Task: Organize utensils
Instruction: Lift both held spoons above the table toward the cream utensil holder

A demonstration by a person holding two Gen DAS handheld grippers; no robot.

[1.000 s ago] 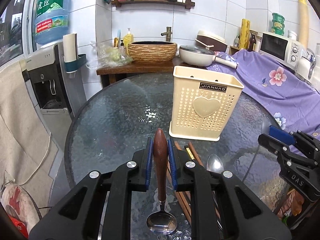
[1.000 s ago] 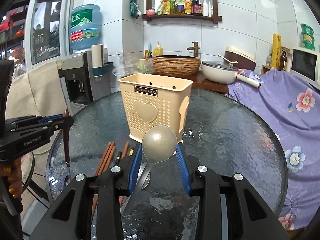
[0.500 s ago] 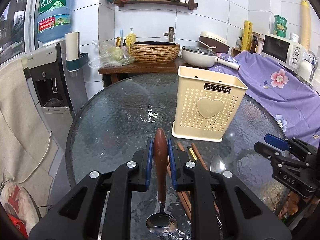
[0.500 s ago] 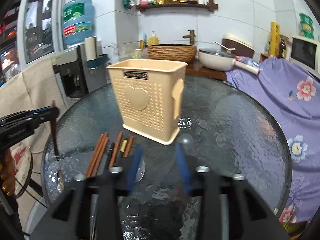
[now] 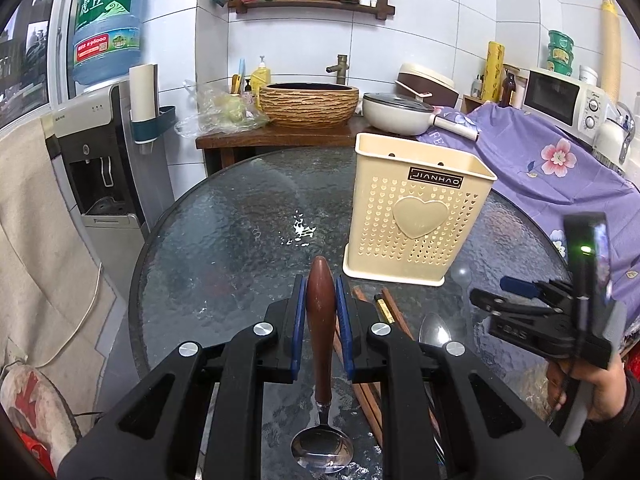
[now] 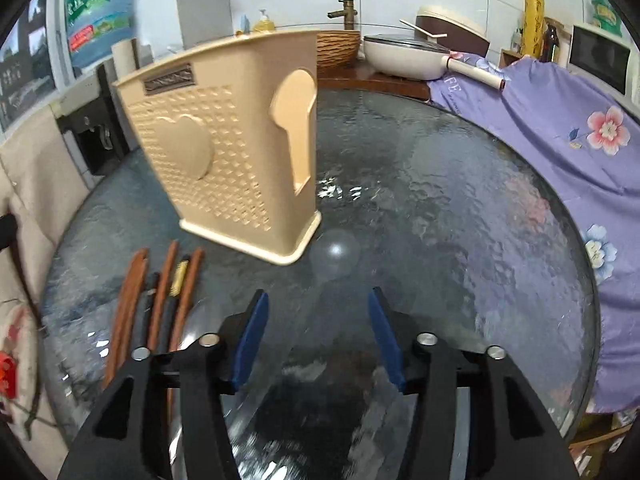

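My left gripper (image 5: 320, 284) is shut on the brown wooden handle of a spoon (image 5: 320, 320), whose steel bowl hangs toward the camera. A cream perforated utensil holder (image 5: 420, 208) (image 6: 232, 148) stands upright on the round glass table (image 5: 224, 240). My right gripper (image 6: 317, 296) (image 5: 488, 289) hovers low over the glass, and its jaws are opening with the pads pressing on nothing. A pale translucent spoon (image 6: 335, 258) (image 5: 464, 276) lies on the glass just past its fingertips, beside the holder's base. Brown chopsticks (image 6: 160, 300) and a steel spoon (image 5: 434, 330) lie to the left of it.
A purple flowered cloth (image 6: 560, 128) drapes the table's right side. Behind the table are a wooden counter with a woven basin (image 5: 310, 104), a white pan (image 5: 400, 114) and a microwave (image 5: 560, 98). A water dispenser (image 5: 96, 152) stands at the left. A hand (image 5: 592, 384) holds the right gripper.
The right gripper let go of the pale spoon, opened, and dropped toward the table. The spoon now lies on the glass by the holder. The left gripper has not moved.
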